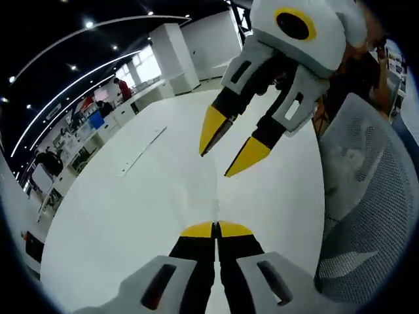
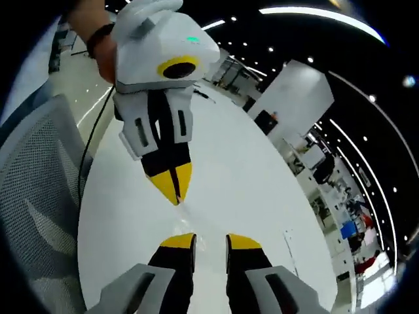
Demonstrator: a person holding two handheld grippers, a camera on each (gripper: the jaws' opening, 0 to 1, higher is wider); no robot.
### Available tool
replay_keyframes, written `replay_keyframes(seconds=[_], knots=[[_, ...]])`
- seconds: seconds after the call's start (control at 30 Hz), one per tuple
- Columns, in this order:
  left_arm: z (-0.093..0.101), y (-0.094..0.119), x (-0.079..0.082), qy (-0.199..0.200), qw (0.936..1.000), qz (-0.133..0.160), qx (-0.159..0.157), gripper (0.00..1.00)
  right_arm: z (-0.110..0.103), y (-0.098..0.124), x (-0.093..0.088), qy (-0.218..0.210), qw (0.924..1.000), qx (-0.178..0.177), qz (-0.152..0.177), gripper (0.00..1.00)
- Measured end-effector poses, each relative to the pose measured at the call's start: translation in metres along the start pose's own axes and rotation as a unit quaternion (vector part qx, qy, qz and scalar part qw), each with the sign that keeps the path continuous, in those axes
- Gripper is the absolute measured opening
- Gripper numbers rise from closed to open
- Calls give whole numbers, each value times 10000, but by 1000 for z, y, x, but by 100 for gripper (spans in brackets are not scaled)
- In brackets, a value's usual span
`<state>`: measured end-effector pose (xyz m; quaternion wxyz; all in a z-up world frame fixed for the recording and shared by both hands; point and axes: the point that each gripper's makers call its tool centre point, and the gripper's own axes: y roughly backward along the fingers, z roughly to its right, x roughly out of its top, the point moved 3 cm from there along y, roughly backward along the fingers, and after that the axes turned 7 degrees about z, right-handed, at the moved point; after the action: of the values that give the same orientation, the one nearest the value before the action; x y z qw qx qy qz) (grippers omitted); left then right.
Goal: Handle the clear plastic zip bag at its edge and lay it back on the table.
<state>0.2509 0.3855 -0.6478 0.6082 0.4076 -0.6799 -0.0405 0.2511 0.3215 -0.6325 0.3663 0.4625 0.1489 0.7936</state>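
- Left claw [image 1: 216,229]: yellow tips on black fingers, pale grey housing behind.
- Right claw [image 1: 234,148]: same yellow tips, black fingers, white body bearing a yellow ring around a black disc.
- Tabletop [image 1: 144,196]: plain glossy white, no pattern.
- Mesh chair [image 1: 370,196] beside the tabletop: light grey, fine perforated weave.
- Ceiling [image 1: 59,26] above the tabletop: black, dotted with white spotlights and thin white light strips.
- Clear plastic zip bag [image 2: 190,226] on the tabletop: transparent, barely distinguishable from white.
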Motion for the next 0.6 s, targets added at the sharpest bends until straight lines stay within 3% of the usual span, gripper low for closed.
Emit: replay_keyframes(seconds=[0.17, 0.6], knots=[[7, 3, -3, -164, 9998, -58, -73, 0, -10, -9, 7, 488, 9984, 278, -10, 15], [17, 3, -8, -402, 9989, -159, -175, 0, -29, -20, 17, 1095, 9909, 782, 2, 5]])
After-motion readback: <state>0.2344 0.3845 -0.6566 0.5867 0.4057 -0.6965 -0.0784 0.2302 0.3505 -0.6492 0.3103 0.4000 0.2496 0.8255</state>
